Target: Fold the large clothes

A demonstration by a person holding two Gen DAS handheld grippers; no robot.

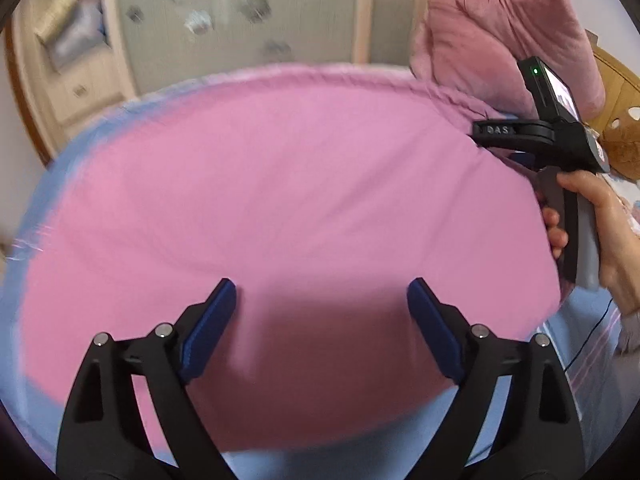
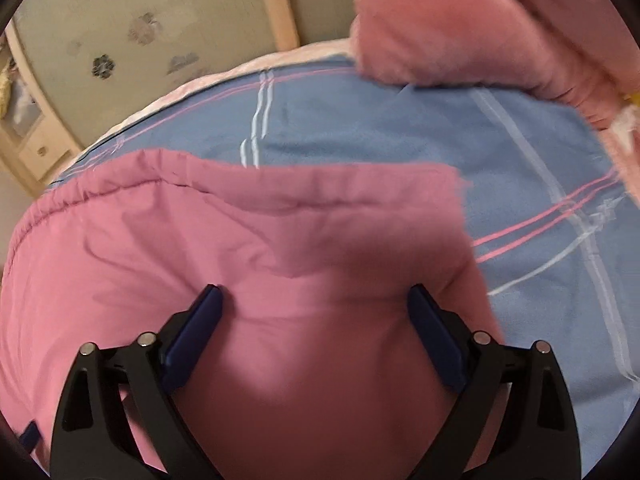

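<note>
A large pink garment [image 1: 288, 184] lies spread on the blue bed sheet [image 1: 588, 364]. My left gripper [image 1: 322, 292] is open just above the garment's near part, with nothing between its blue pads. In the left wrist view the right gripper's black body [image 1: 560, 140] is at the garment's right edge, held by a hand; its fingers are hidden there. In the right wrist view the garment [image 2: 200, 248] shows a stitched, gathered hem at its far edge. My right gripper [image 2: 316, 294] is open over the garment's near right part, empty.
A bundled pink quilt [image 1: 508, 36] sits at the far right of the bed, also in the right wrist view [image 2: 460, 24]. The blue sheet with pink and white stripes [image 2: 400, 128] lies beyond the garment. A patterned wardrobe door [image 1: 240, 16] stands behind the bed.
</note>
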